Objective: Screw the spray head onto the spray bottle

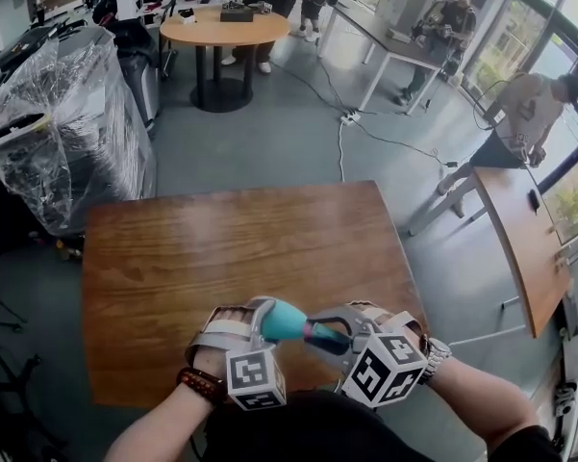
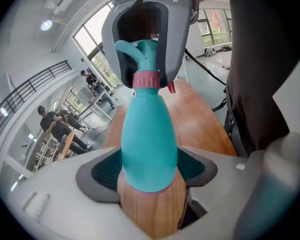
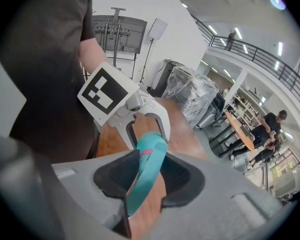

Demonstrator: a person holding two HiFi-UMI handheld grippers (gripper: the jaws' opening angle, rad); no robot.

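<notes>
A teal spray bottle (image 1: 283, 320) lies level in the air between my two grippers, over the near edge of the wooden table (image 1: 221, 248). My left gripper (image 1: 260, 316) is shut on the bottle's body (image 2: 149, 144), its dark pads pressing both sides. A pink collar (image 2: 148, 79) joins the neck to the teal spray head (image 2: 144, 54). My right gripper (image 1: 335, 335) is shut on that spray head (image 3: 149, 169), which stands edge-on between its pads. The left gripper (image 3: 145, 119) faces it from just beyond the head. The bottle's base is hidden.
Plastic-wrapped equipment (image 1: 62, 123) stands left of the table. A round table (image 1: 226, 27) is at the back, another wooden table (image 1: 524, 239) at the right. A cable (image 1: 341, 142) runs across the grey floor. People stand in the background.
</notes>
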